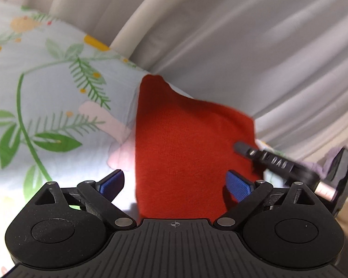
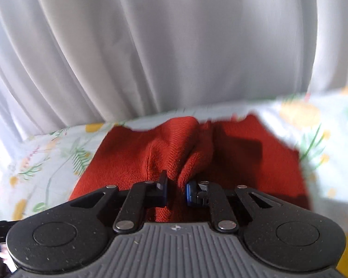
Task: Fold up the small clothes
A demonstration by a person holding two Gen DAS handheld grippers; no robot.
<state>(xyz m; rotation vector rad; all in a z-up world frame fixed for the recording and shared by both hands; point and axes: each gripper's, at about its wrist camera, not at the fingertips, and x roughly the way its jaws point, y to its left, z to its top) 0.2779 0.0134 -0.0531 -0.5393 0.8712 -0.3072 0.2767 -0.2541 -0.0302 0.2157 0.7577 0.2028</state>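
— What are you seeing from the left side now?

— My left tongs (image 1: 175, 183) are standing wide apart, and they are gripping nothing. The red knit garment (image 1: 185, 143) is lying between and in front of the blue pads (image 1: 240, 185), on the floral sheet (image 1: 46, 106). I am also seeing the other tool coming in from the right, and its dark tip is touching the red cloth.

— And the right side?

— My right tongs (image 2: 176, 188) are almost closed, and they are pinching a raised fold of the red knit garment (image 2: 169, 153). The cloth is bunching up in a ridge just in front of the fingertips (image 2: 162, 183). The rest is lying flatter on the floral sheet (image 2: 46, 157), though the far edge is blurred.

— What is behind?

— A white pleated curtain (image 2: 150, 46) is hanging behind the sheet in both views.
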